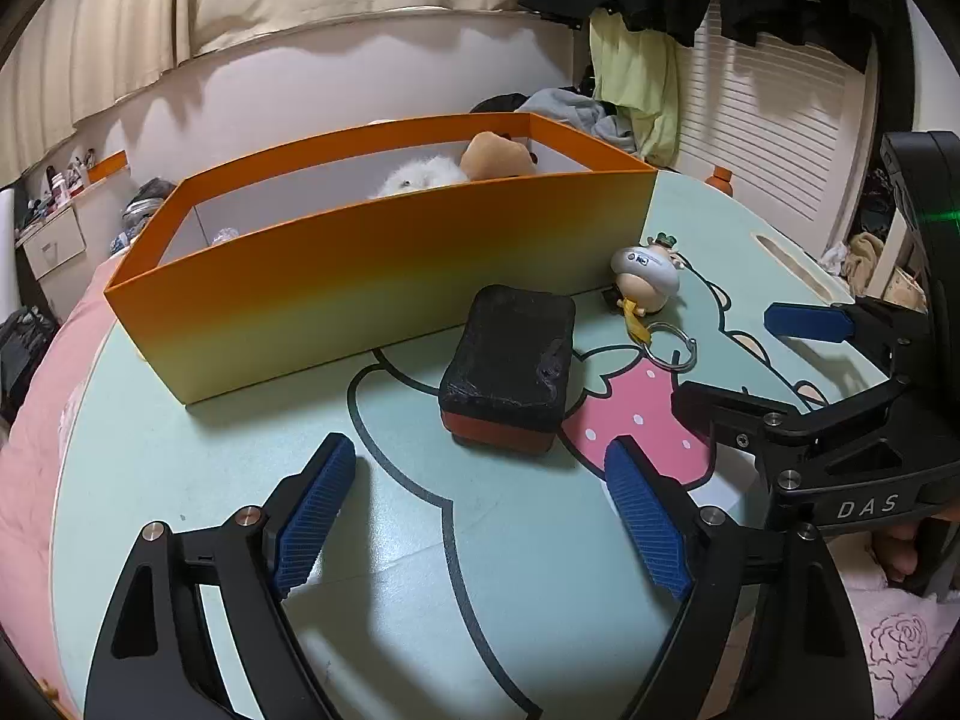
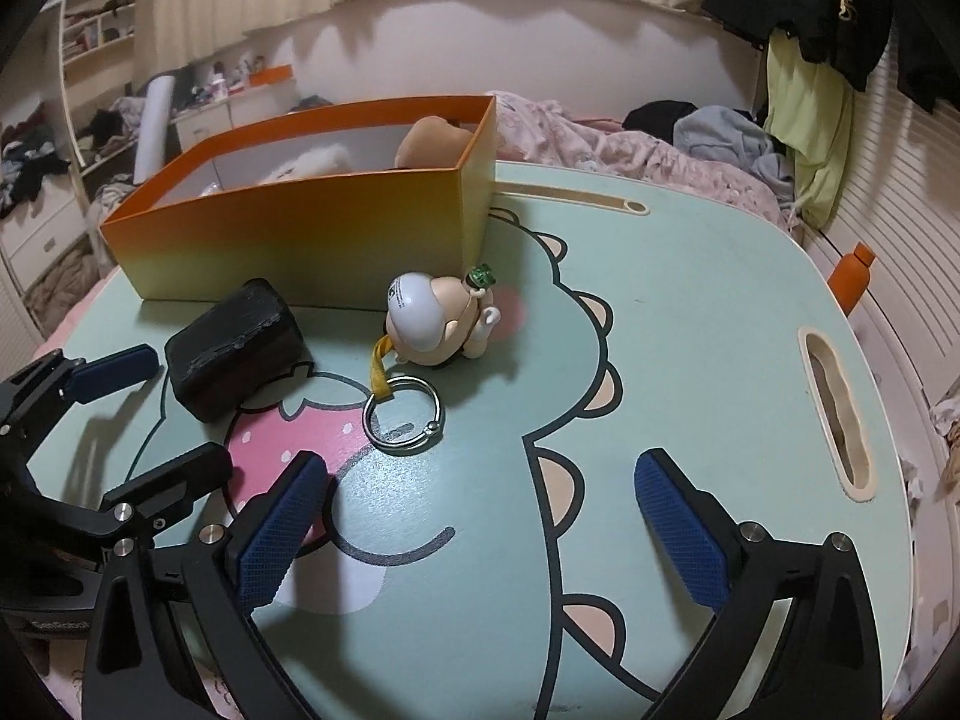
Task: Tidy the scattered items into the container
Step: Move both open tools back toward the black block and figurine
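Orange box (image 1: 372,276) backs black case (image 1: 507,366) and figurine keychain (image 2: 435,321); left gripper (image 1: 480,516) and right gripper (image 2: 480,528) gape empty, aimed for pickups.

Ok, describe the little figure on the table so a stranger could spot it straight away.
Find the orange box on the green table. At its near corner lies a small figure with a white helmet, on a yellow strap with a metal ring. The black case beside it is plain.

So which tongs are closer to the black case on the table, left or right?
Left. The left tongs sit open just in front of the black case. The right tongs are off to its side, facing the keyring.
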### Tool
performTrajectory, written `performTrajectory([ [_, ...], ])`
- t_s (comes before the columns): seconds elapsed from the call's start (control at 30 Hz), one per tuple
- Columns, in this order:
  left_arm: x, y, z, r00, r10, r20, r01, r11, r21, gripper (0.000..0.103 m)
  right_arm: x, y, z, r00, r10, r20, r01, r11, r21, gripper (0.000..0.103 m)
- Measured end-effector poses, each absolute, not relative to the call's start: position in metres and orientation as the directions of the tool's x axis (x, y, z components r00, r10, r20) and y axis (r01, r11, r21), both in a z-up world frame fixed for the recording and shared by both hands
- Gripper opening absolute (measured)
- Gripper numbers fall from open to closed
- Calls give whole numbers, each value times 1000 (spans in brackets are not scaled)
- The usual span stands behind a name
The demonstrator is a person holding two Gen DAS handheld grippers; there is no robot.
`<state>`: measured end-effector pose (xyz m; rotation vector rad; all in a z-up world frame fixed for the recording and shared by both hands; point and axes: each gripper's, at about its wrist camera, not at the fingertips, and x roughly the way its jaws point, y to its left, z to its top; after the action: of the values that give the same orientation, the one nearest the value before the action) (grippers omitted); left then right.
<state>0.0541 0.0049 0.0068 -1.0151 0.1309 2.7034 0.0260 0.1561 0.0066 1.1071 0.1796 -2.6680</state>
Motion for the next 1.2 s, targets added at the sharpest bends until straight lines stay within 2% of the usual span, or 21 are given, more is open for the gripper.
performTrajectory([
  [0.97, 54, 5, 7, -728, 200, -656, -263, -965, -3, 85, 25, 156, 7, -681, -180, -710, 271, -962, -17, 103],
  [1.1, 54, 6, 9, -728, 199, -656, -270, -963, 7, 88, 25, 159, 10, -682, -181, -709, 264, -965, -7, 103],
  [1.2, 53, 7, 10, -727, 205, -656, -277, -961, 7, 91, 20, 160, 16, -672, -239, -701, 293, -955, 44, 102],
])
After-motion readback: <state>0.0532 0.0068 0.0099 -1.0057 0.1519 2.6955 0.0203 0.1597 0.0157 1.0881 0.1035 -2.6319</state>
